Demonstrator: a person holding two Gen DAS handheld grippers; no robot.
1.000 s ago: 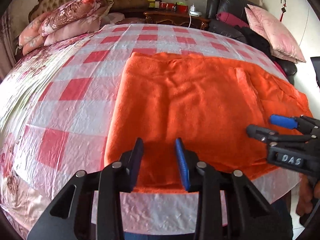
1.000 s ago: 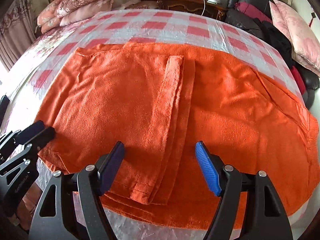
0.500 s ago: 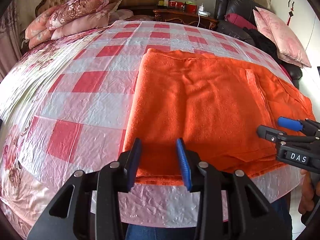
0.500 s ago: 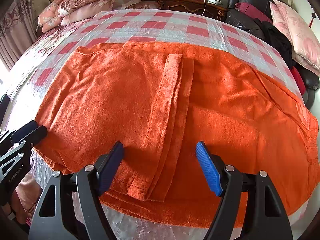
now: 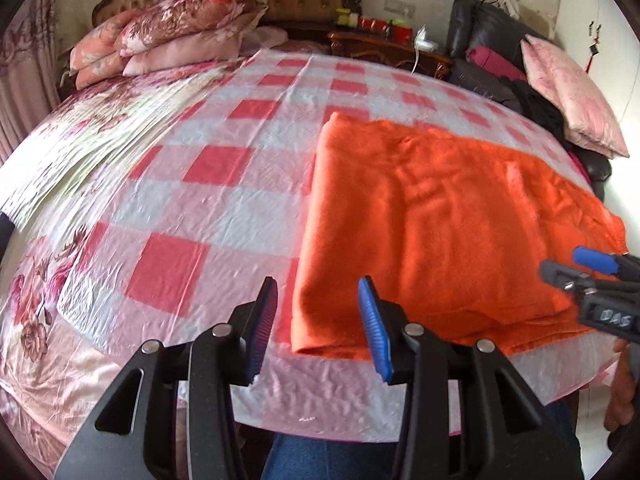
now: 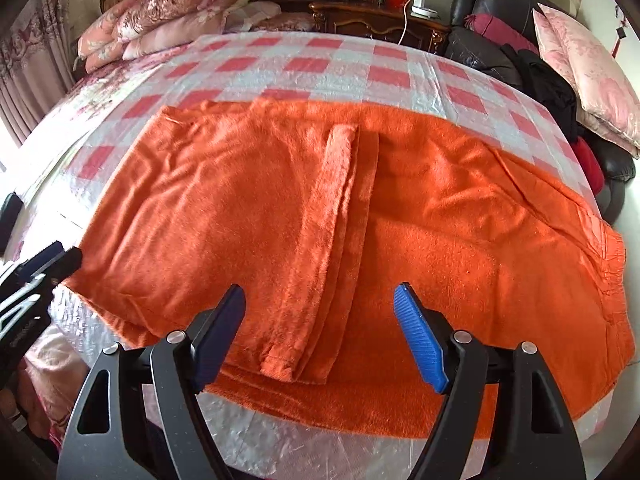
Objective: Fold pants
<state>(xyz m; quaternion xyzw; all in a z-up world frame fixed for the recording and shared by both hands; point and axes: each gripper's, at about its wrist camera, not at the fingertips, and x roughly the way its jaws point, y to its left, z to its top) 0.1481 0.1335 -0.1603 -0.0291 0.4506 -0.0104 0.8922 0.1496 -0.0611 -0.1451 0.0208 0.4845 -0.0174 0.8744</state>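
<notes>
Left gripper [image 5: 318, 328]: jaws opening, nothing between them; hangs over the near left corner of the pants [image 5: 432, 232].
Pants, left view: orange, spread flat along the bed's near edge on the checked sheet [image 5: 208, 208].
Right gripper [image 6: 320, 336]: jaws wide, empty, above a folded strip of cloth.
Pants [image 6: 320, 216], right view: lying crosswise near the bed's front edge.
Pillows [image 6: 160, 20]: stacked at the headboard.
</notes>
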